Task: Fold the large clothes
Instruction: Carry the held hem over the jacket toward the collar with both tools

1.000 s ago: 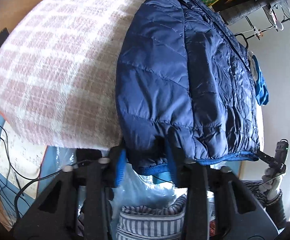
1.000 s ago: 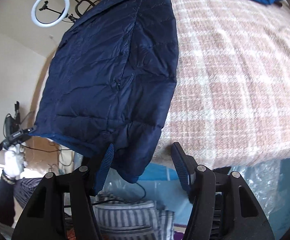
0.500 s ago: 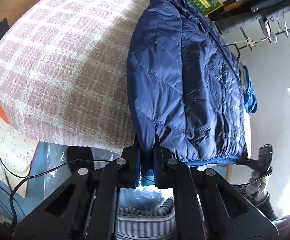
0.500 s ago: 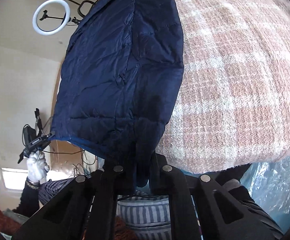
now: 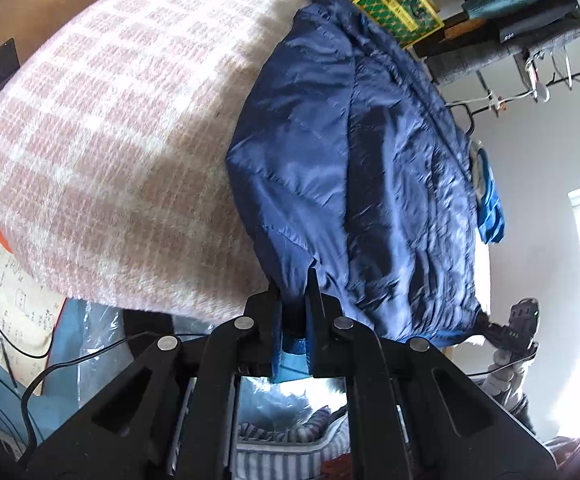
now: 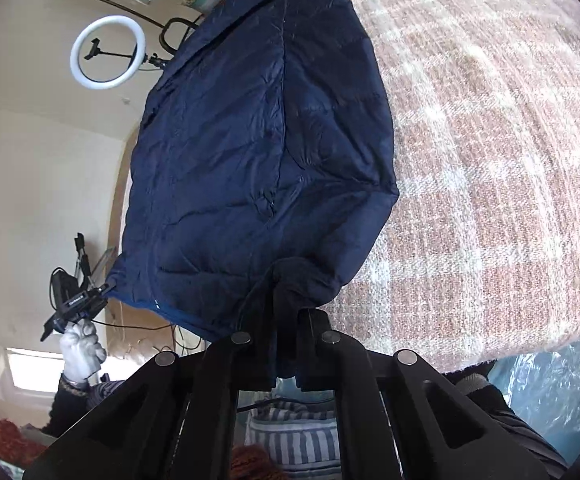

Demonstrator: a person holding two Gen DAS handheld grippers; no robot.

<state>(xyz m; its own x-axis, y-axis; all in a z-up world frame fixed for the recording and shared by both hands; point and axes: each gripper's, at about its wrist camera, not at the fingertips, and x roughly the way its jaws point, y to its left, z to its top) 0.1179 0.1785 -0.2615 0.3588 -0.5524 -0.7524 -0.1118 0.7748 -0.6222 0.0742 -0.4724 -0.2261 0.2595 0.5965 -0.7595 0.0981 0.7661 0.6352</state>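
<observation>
A navy quilted jacket [image 5: 354, 184] lies lengthwise on a bed with a pink-and-white plaid blanket [image 5: 109, 140], its hem at the near edge. My left gripper [image 5: 294, 304] is shut on the hem's left corner, fabric bunched between the pads. In the right wrist view the same jacket [image 6: 249, 152] stretches away, and my right gripper [image 6: 287, 320] is shut on the hem's right corner, dark cloth gathered over its tips. Each view shows the other gripper [image 5: 510, 332] [image 6: 73, 304] at the hem's far corner, held by a white-gloved hand [image 6: 81, 348].
A bright blue garment [image 5: 490, 208] lies beyond the jacket. A yellow-green crate [image 5: 398, 8] and a clothes rack [image 5: 530, 40] stand past the bed. A ring light [image 6: 105, 52] stands by the wall. Striped fabric [image 6: 290, 432] and cables [image 5: 29, 352] lie below the bed edge.
Both grippers went from open around the hem corners to shut on them. The hem corners are now bunched and lifted slightly off the bed edge.
</observation>
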